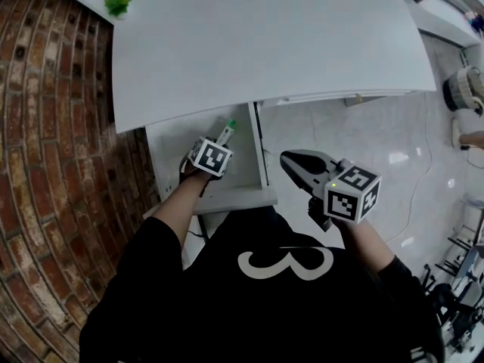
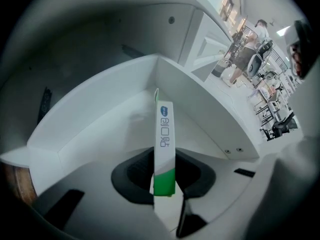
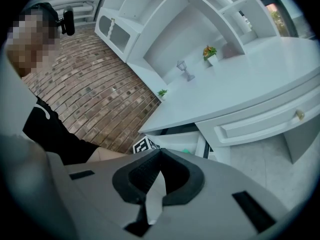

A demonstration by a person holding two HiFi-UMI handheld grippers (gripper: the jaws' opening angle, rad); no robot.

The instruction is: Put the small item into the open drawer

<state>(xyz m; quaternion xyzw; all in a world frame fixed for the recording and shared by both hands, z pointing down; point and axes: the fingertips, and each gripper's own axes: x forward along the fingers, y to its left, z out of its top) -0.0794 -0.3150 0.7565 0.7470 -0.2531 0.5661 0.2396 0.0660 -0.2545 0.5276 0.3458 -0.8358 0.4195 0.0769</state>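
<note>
The small item is a slim white box with a green end (image 2: 164, 134). My left gripper (image 2: 165, 184) is shut on it near the green end, and the box points down into a corner of the open white drawer (image 2: 100, 114). In the head view the left gripper (image 1: 219, 144) hangs over the drawer (image 1: 261, 150) under the desk edge, with the box's tip (image 1: 229, 127) poking out above it. My right gripper (image 1: 287, 159) is off to the drawer's right over the tiled floor, jaws shut and empty. Its own view shows the right gripper (image 3: 159, 153) facing the drawer (image 3: 175, 138).
The white desk top (image 1: 265, 44) overhangs the drawer's back, with a small green plant (image 1: 119, 3) at its far left. A brick wall (image 1: 53, 127) stands on the left. A closed drawer with a knob (image 3: 300, 115) lies further right, and shelves (image 3: 165, 14) rise behind the desk.
</note>
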